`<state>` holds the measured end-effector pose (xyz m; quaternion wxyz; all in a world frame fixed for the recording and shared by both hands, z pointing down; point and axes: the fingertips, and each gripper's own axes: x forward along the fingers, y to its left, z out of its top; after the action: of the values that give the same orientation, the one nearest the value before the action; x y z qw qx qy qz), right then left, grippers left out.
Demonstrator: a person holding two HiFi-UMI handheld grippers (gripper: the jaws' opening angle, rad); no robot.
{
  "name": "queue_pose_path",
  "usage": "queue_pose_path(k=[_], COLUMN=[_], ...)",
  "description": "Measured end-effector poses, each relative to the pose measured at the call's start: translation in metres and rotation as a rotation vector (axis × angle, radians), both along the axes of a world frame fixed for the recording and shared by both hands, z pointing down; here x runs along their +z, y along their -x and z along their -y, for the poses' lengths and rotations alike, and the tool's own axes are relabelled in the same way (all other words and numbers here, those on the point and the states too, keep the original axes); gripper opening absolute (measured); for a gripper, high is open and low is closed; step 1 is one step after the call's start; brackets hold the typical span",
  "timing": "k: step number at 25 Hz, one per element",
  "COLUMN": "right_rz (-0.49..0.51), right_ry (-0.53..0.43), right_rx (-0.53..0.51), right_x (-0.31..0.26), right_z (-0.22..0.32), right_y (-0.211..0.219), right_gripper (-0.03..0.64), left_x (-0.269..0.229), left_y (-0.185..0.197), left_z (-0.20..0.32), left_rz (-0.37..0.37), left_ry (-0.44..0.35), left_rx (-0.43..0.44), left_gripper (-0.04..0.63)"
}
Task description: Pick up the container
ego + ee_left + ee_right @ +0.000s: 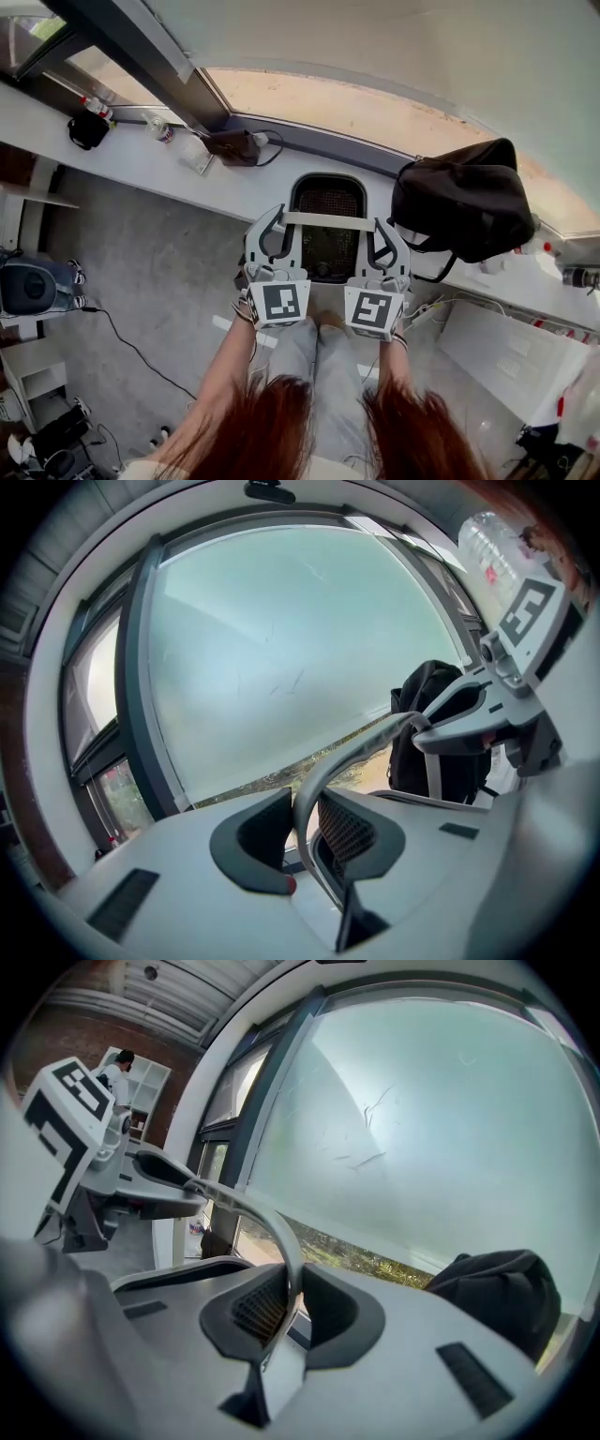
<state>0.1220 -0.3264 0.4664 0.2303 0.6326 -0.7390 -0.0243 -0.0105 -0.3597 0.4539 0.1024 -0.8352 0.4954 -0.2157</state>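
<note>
The container (327, 234) is a black mesh basket with a grey rim and a grey bail handle (328, 221), held in the air in front of the window ledge. My left gripper (270, 227) is shut on the handle's left end and my right gripper (384, 231) on its right end. In the left gripper view the jaws (305, 813) clamp the grey handle (323, 771), with mesh behind and the right gripper (473, 714) across from it. In the right gripper view the jaws (292, 1288) pinch the handle (281, 1241), and the left gripper (155, 1180) holds the far end.
A black bag (464, 202) lies on the white ledge (141, 159) right of the basket. Bottles (98, 108) and a dark pouch (234, 147) stand further left on it. A white cabinet (511, 356) is low right, and a cable (131, 347) runs across the grey floor.
</note>
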Motion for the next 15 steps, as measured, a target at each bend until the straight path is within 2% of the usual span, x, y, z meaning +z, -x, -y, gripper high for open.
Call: queue_pose_path(k=[11, 15], right_rz=[0.045, 0.025], right_ry=[-0.067, -0.104], right_rx=[-0.02, -0.031], right_x=[-0.088, -0.108], right_z=[-0.056, -0.067], right_y=[-0.015, -0.023], right_gripper=[0.061, 0.061], left_x=[-0.086, -0.108], left_y=[-0.014, -0.018], left_z=[-0.056, -0.069], left_rz=[-0.052, -0.067], left_ry=[-0.034, -0.05], left_rx=[-0.043, -0.06], left_gripper=[0.097, 0.097])
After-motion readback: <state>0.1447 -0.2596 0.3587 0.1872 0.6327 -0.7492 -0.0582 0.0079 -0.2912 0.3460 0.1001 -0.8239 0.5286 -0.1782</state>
